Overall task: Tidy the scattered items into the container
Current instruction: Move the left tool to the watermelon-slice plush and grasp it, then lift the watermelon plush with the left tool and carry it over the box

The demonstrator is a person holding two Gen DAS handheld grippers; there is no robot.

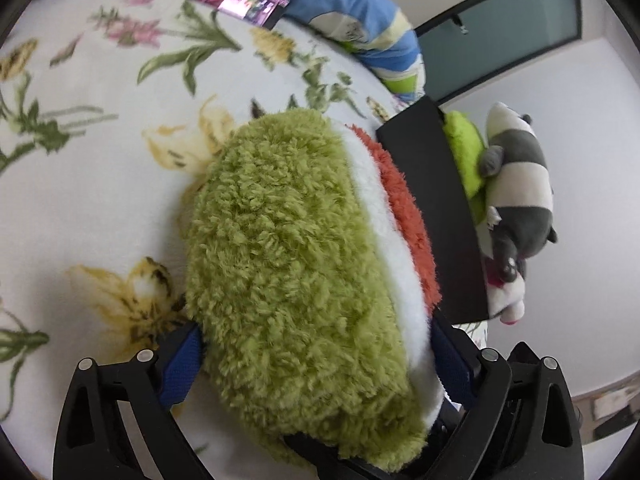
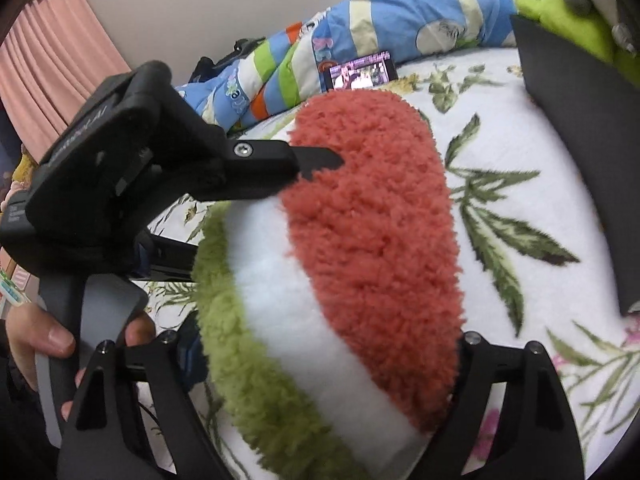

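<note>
Floral bedding covers the bed [image 1: 100, 200], white with green leaves and pink and yellow blooms, and a pink curtain [image 2: 52, 64] hangs at the far left of the right wrist view. Along the back of the bed lies a blue striped quilt [image 2: 360, 28], with a phone [image 2: 362, 70] propped against it, its screen lit.

Left of centre in the right wrist view, the left gripper [image 1: 316, 376] reaches in, the person's hand [image 2: 44, 340] around its handle. Its jaws are clamped on a watermelon-slice plush [image 1: 288, 272], one blue pad pressing the green rind side and the other the white and red side. The plush fills the middle of both views, over the bedding and just beside the container.

The right gripper [image 2: 320, 364] is also closed on the plush, green rind against one finger and red pile against the other.

To the right stands the black container [image 1: 440, 208], near the bed's edge. Inside it, a bright green plush [image 1: 466, 148] shows above the wall, and a grey-and-white striped raccoon plush [image 1: 518, 184] leans over it.
</note>
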